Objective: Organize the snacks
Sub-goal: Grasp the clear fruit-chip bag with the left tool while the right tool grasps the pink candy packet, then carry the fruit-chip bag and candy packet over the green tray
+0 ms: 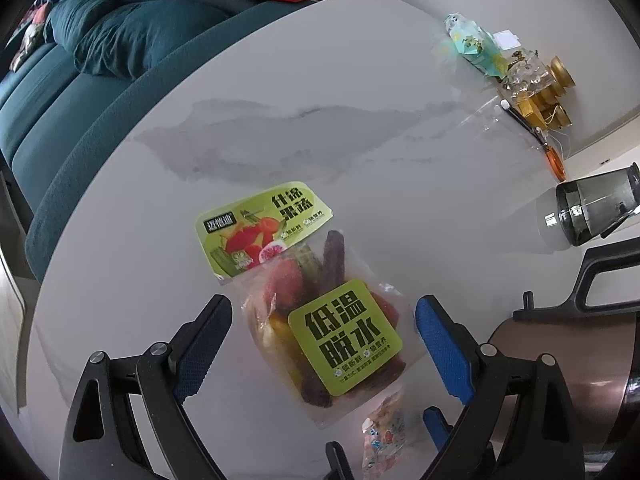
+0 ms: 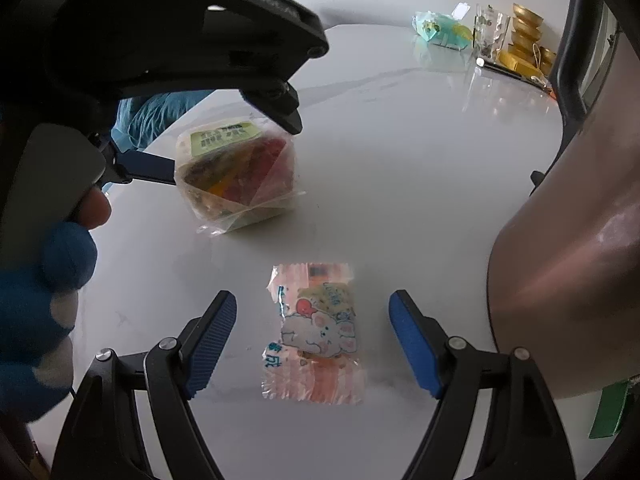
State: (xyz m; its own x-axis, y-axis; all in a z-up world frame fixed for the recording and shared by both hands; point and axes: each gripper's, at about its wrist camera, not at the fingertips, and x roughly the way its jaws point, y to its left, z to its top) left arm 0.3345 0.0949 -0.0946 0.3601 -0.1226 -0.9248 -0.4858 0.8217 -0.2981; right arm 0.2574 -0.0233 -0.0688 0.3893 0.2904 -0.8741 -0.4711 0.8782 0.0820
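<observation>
A clear bag of dried fruit and vegetables with green labels [image 1: 316, 320] lies on the white table between the fingers of my open left gripper [image 1: 324, 316], which straddles it without squeezing. The bag also shows in the right wrist view [image 2: 240, 180], with the left gripper [image 2: 232, 160] around it. A small pink-and-white snack packet with a cartoon elephant [image 2: 316, 336] lies flat between the fingers of my open right gripper [image 2: 312, 312]. That packet [image 1: 384, 440] shows at the bottom of the left wrist view.
A brown kettle-like appliance [image 2: 568, 264] with a black handle stands close on the right. A glass jug [image 1: 592, 208], a teal packet [image 1: 476, 48] and golden ornaments [image 1: 536, 96] stand at the table's far side. A teal sofa [image 1: 80, 80] runs along the left edge.
</observation>
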